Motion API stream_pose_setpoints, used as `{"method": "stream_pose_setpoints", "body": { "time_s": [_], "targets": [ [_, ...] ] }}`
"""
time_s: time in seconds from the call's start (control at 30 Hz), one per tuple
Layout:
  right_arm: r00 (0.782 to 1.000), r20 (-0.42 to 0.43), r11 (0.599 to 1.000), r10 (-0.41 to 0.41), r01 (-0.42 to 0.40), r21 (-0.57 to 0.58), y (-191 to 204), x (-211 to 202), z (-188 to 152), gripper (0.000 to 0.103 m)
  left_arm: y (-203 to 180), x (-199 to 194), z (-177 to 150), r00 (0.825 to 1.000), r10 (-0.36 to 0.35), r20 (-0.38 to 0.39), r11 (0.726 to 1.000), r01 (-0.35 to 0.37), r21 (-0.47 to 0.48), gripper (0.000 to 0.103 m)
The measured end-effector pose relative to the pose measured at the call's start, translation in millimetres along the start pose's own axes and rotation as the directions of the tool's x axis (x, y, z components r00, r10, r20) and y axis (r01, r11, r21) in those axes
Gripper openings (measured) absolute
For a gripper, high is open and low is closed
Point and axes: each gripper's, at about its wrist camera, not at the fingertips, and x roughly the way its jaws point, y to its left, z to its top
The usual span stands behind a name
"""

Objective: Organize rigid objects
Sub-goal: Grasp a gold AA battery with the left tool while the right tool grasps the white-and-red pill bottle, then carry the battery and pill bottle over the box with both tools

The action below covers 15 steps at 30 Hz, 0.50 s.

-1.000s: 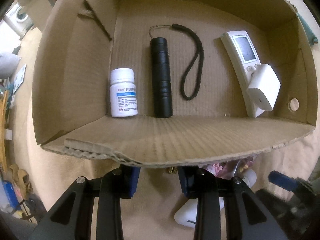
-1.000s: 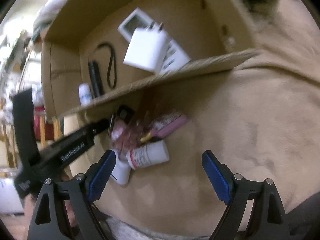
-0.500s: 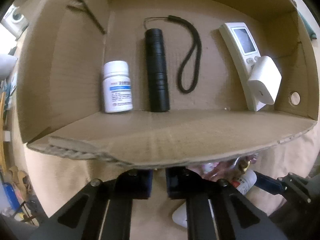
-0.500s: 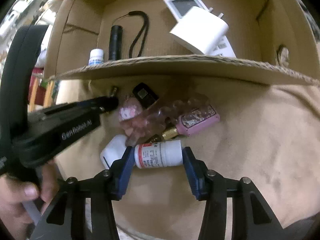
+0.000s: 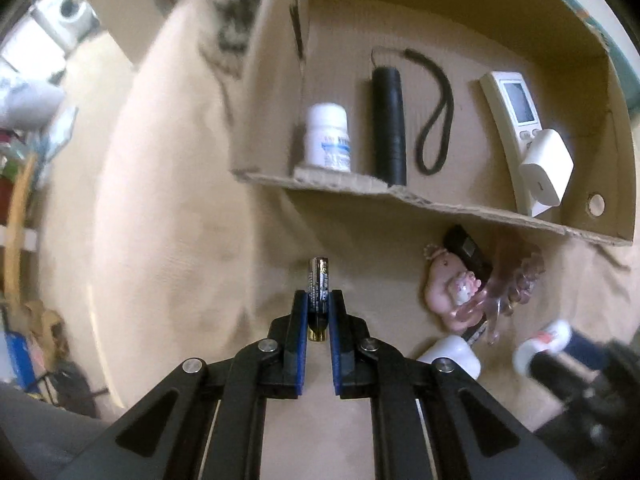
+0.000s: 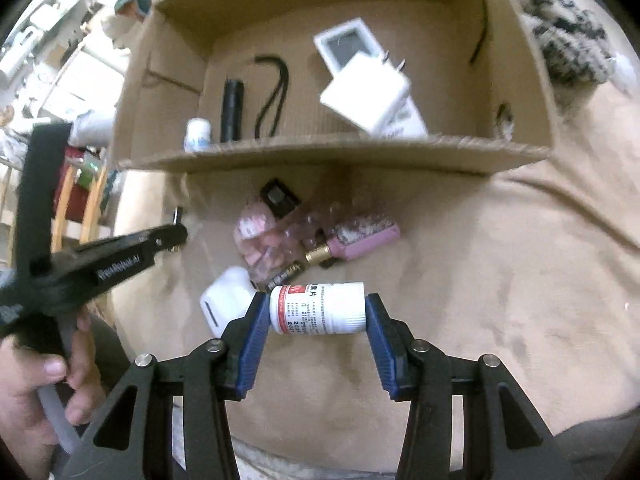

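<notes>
Two grippers each hold one thing: the left gripper [image 5: 319, 300] pinches one battery [image 5: 319, 288] upright between nearly closed fingers, the right gripper [image 6: 316, 314] clamps one red-labelled pill bottle [image 6: 318, 308] sideways. Beyond, the cardboard box [image 5: 460, 208] holds four items: one white bottle [image 5: 327, 138], one flashlight [image 5: 388, 126], one remote [image 5: 510, 120], one charger [image 5: 546, 168].

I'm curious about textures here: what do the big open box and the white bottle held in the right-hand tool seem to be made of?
The box looks like raw brown corrugated cardboard, with fluting showing on its torn front edge. The white bottle seems smooth, slightly glossy plastic with a printed paper-like label, gripped end to end by the right gripper.
</notes>
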Motion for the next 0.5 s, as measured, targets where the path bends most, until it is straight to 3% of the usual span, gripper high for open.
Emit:
{"method": "stream_pose_setpoints", "body": {
  "time_s": [0.17, 0.3, 0.5],
  "targets": [
    [0.994, 0.105, 1.0, 0.028, -0.029, 0.004, -6.7, -27.8, 3.8, 0.05, -2.8, -15.7, -6.7, 0.999, -0.02, 0.038, 1.0, 0.02, -0.002, 0.009],
    [0.975, 0.215, 0.999, 0.049, -0.05, -0.002, -6.7, -52.0, 10.5, 0.05, 6.6, -38.2, -13.0, 0.995, -0.027, 0.101, 1.0, 0.027, 0.0, 0.009],
    [0.938, 0.341, 0.999, 0.053, -0.051, -0.014, -9.3, -83.7, 20.7, 0.05, 13.6, -81.1, -15.0, 0.969, -0.019, 0.247, 1.0, 0.022, -0.007, 0.009]
  ]
}}
